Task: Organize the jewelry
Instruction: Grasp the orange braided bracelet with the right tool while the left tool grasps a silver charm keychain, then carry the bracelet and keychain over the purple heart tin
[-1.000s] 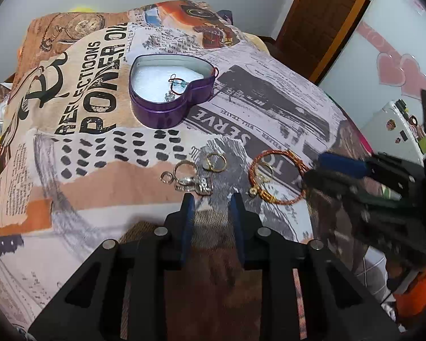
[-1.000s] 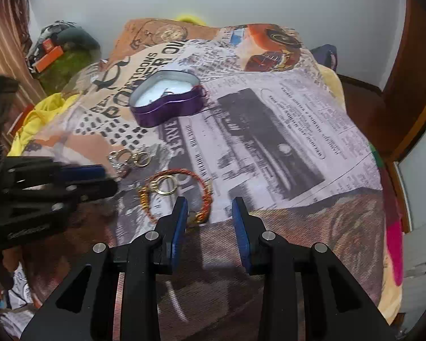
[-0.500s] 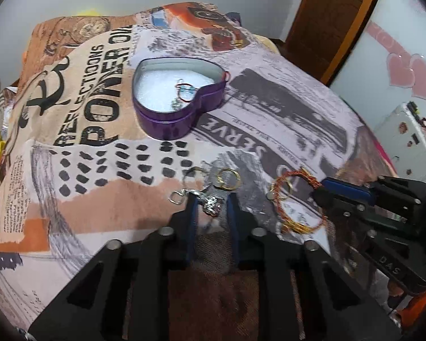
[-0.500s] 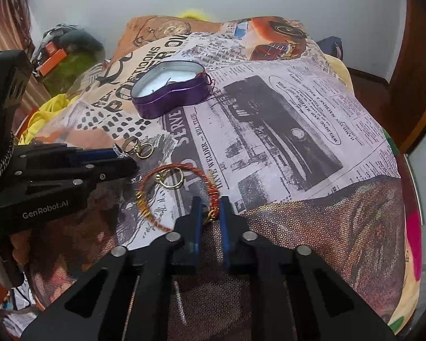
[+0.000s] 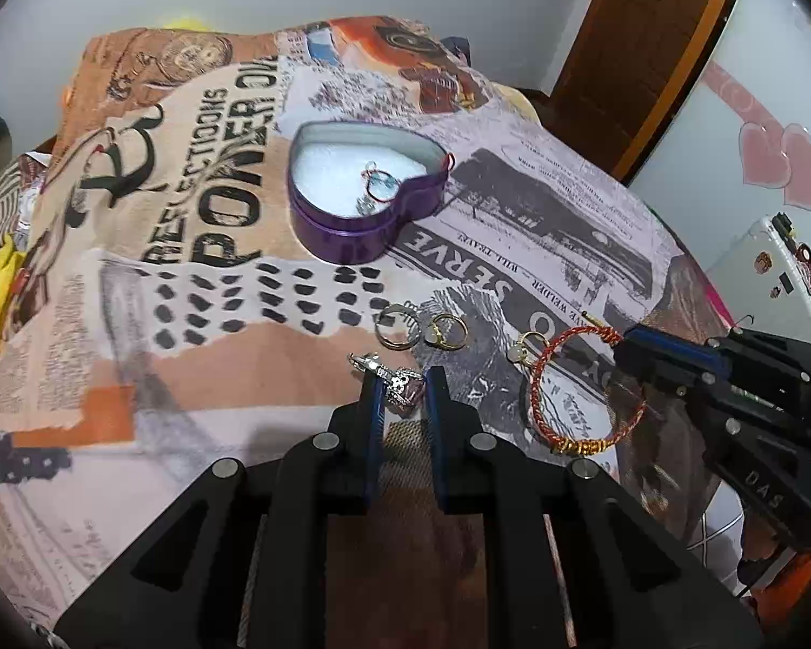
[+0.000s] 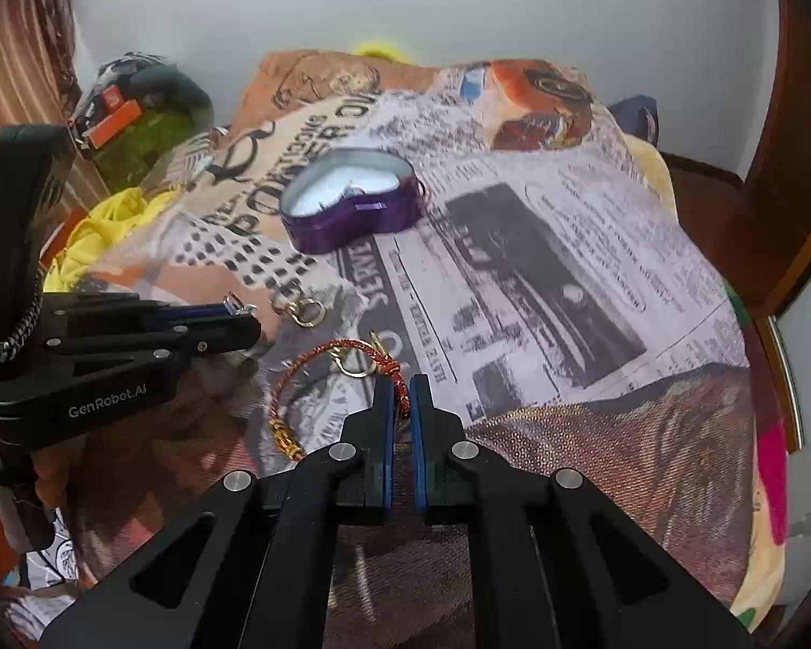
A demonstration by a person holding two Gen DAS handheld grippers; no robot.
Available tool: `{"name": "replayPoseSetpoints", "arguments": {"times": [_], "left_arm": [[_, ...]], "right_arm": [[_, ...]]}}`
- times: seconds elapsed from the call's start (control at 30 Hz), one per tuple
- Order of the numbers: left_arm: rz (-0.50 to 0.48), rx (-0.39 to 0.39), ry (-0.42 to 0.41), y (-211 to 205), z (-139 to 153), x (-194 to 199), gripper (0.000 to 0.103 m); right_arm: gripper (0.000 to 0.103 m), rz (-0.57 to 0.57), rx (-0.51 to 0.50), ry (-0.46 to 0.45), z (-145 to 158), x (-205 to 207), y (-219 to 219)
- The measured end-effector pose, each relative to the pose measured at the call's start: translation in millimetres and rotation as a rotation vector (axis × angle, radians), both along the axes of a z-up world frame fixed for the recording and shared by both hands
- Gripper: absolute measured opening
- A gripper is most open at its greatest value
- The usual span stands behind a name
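Purple heart tin [image 5: 351, 232] holds a ring [image 5: 379, 187] on white padding

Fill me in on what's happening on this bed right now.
A person is sorting jewelry with two tools. The left hand-held gripper is shut on a sparkly silver ring, and the right hand-held gripper is shut on the red-and-gold braided bracelet. Three gold rings lie loose on the printed bedspread. The purple heart-shaped tin beyond them already holds a piece or two.
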State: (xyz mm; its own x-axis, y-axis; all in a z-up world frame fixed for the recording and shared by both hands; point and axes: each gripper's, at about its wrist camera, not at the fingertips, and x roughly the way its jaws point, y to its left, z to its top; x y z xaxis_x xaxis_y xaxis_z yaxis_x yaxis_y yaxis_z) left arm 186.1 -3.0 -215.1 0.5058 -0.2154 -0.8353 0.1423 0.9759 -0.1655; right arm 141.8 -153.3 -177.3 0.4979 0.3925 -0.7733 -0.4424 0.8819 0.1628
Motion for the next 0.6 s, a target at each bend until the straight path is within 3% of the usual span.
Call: {"name": "replayPoseSetpoints", "arguments": {"times": [0.6], "left_arm": [[0.024,-0.029,-0.162,17.9,68.2,-31.4,0.014]], "right_arm": [[0.005,-0.029,0.031,-0.149,53.9,-0.1,5.9]]}}
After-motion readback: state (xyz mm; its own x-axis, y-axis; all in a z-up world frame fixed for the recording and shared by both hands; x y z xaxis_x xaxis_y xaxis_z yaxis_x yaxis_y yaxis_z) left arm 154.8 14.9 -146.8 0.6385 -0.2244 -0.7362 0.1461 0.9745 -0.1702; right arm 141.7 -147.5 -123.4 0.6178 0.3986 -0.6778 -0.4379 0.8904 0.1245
